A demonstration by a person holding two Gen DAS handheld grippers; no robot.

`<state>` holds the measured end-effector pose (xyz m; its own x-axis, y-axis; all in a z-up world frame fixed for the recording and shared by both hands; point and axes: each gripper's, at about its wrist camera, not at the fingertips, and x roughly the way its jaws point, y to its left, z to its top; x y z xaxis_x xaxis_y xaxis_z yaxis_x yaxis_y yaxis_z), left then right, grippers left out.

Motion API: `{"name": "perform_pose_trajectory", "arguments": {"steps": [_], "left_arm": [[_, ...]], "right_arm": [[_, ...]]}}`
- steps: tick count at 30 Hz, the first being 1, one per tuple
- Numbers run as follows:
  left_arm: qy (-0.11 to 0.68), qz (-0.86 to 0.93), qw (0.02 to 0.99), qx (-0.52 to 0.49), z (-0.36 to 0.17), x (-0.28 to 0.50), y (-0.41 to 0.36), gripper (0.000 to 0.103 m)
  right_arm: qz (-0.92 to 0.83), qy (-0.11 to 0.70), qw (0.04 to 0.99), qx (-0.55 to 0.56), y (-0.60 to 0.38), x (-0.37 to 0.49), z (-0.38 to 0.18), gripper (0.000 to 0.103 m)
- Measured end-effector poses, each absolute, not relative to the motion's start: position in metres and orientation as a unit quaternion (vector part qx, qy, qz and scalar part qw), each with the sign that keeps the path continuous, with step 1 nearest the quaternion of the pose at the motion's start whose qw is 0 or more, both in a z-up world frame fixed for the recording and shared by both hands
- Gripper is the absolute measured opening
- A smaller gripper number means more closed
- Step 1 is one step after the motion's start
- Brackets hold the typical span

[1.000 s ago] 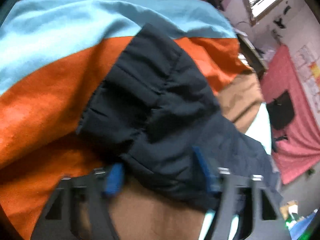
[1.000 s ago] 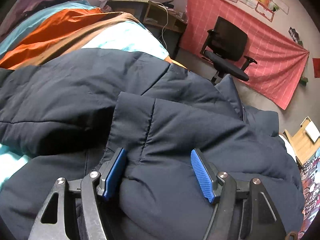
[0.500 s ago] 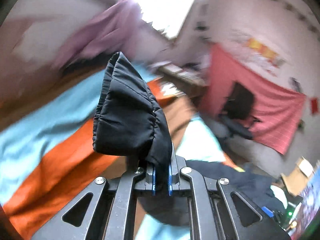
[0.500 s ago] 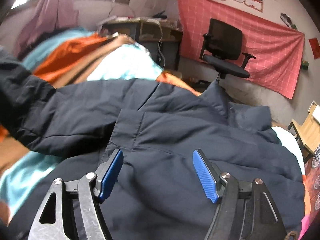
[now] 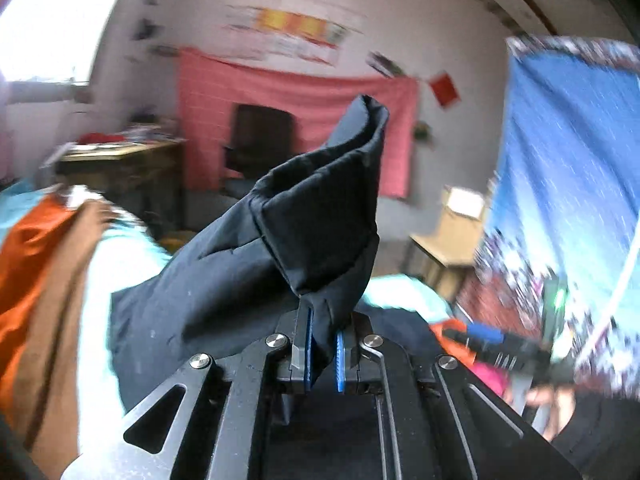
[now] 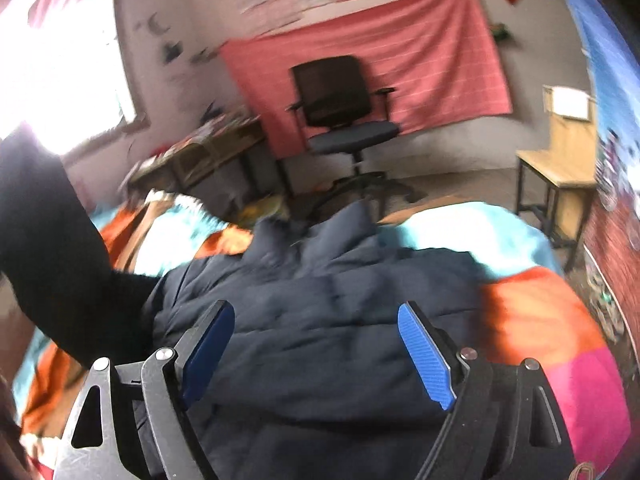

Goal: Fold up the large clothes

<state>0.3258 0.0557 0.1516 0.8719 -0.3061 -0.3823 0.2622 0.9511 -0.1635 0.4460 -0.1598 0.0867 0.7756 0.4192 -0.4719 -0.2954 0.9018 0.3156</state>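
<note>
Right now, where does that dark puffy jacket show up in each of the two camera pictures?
Left wrist view: the dark puffy jacket fills the centre, a fold of it standing up, pinched in the shut left tool.
Right wrist view: it lies spread across the lower middle, beyond the open right tool, on the colourful bedspread.
Shared landmark: the black office chair against the pink wall cloth.

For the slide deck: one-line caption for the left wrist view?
Left gripper shut on a dark jacket sleeve, raised above the bed.
</note>
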Motion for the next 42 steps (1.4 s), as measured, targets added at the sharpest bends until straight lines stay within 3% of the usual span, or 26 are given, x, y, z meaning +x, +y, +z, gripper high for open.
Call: {"name": "perform_pose_trajectory", "arguments": {"steps": [10, 15, 16, 19, 26, 35, 37, 38, 42], "left_arm": [[0.369, -0.2, 0.907, -0.034, 0.029, 0.375, -0.056, 0.006], [0.397, -0.204, 0.895, 0.001, -0.003, 0.373, -0.071, 0.016], [0.397, -0.215, 0.892, 0.0, -0.007, 0.373, -0.072, 0.022], [0.406, -0.269, 0.873, -0.029, -0.017, 0.367, -0.072, 0.081], [0.368, -0.316, 0.873, -0.048, 0.008, 0.337, -0.06, 0.082], [0.355, -0.138, 0.921, -0.078, 0.028, 0.326, 0.025, 0.083], [0.357, -0.113, 0.923, -0.092, 0.027, 0.326, 0.045, 0.083], [0.356, -0.097, 0.924, -0.098, 0.027, 0.326, 0.056, 0.083], [0.35, -0.061, 0.928, -0.11, 0.028, 0.325, 0.085, 0.084]], "right_arm": [[0.19, 0.323, 0.904, 0.207, -0.243, 0.46, 0.059, 0.086], [0.215, 0.363, 0.871, 0.253, -0.25, 0.467, 0.028, 0.086], [0.218, 0.371, 0.864, 0.261, -0.25, 0.468, 0.022, 0.086], [0.21, 0.389, 0.855, 0.273, -0.253, 0.471, 0.008, 0.086], [0.218, 0.405, 0.844, 0.276, -0.252, 0.468, -0.002, 0.086], [0.279, 0.411, 0.819, 0.287, -0.217, 0.436, -0.004, 0.085], [0.28, 0.416, 0.819, 0.279, -0.206, 0.431, -0.004, 0.075], [0.279, 0.419, 0.82, 0.273, -0.2, 0.429, -0.004, 0.064], [0.269, 0.421, 0.825, 0.264, -0.19, 0.422, 0.001, 0.053]]}}
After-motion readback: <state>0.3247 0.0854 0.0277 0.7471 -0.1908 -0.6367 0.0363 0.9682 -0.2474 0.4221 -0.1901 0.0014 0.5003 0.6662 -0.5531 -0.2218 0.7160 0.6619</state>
